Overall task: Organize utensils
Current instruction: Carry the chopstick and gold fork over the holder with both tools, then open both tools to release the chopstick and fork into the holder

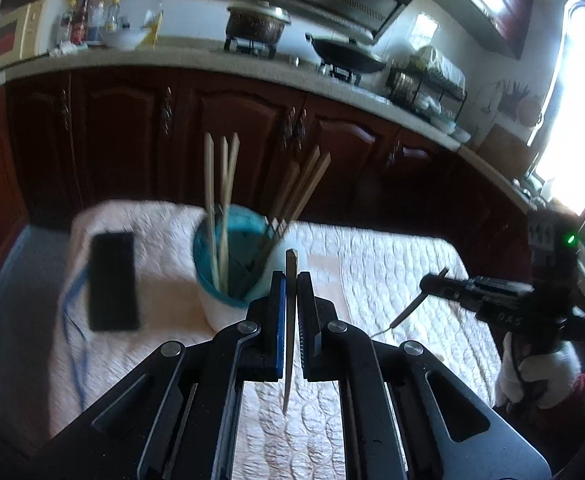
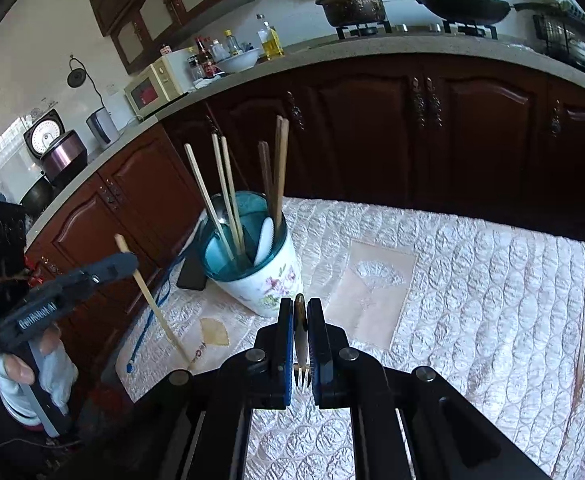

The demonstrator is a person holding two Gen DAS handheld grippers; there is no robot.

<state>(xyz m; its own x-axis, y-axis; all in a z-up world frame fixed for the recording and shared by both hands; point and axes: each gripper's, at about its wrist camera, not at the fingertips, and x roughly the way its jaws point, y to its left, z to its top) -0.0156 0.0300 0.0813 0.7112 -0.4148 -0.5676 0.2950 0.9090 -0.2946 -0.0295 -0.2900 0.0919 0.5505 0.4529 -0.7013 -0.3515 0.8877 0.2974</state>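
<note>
Wooden chopstick (image 1: 291, 320) steeply upright in left gripper (image 1: 291, 280), thin tip down

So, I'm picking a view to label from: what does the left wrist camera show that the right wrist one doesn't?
Left wrist only: the black phone lying flat, and the dish rack.

Right wrist only: the flower print on the utensil holder, a white spoon inside it, and the fork tines.

Both: the holder with chopsticks, the left gripper shut on a chopstick, and the right gripper shut on the fork.
</note>
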